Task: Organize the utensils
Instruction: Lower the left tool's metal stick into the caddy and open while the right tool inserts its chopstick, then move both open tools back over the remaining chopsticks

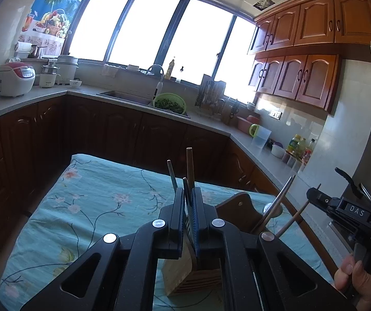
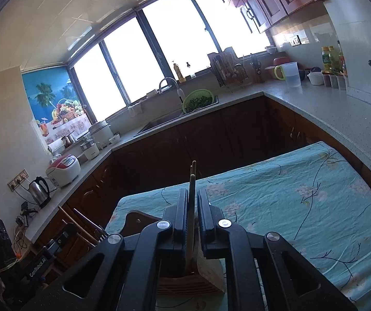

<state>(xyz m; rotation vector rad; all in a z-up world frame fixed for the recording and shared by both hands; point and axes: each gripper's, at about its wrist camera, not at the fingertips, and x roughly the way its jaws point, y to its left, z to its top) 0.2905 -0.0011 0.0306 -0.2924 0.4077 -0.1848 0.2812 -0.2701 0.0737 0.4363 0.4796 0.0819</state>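
- Two tongs work over a wooden utensil holder that stands on the desk's floral cloth.
- Left tongs are nearly closed, pinching a few sticks, seemingly chopsticks, that rise above the fingers.
- Right tongs are narrowly open around a chopstick pair; whether the pads actually press them cannot be told.
- More utensils lean in the holder's far compartment.
- Judged step: lowering each bundle into the holder.
- To do it well, each bundle should stay upright and centred over one slot, descend slowly, and be released only once its lower ends rest inside, so nothing tips the holder.
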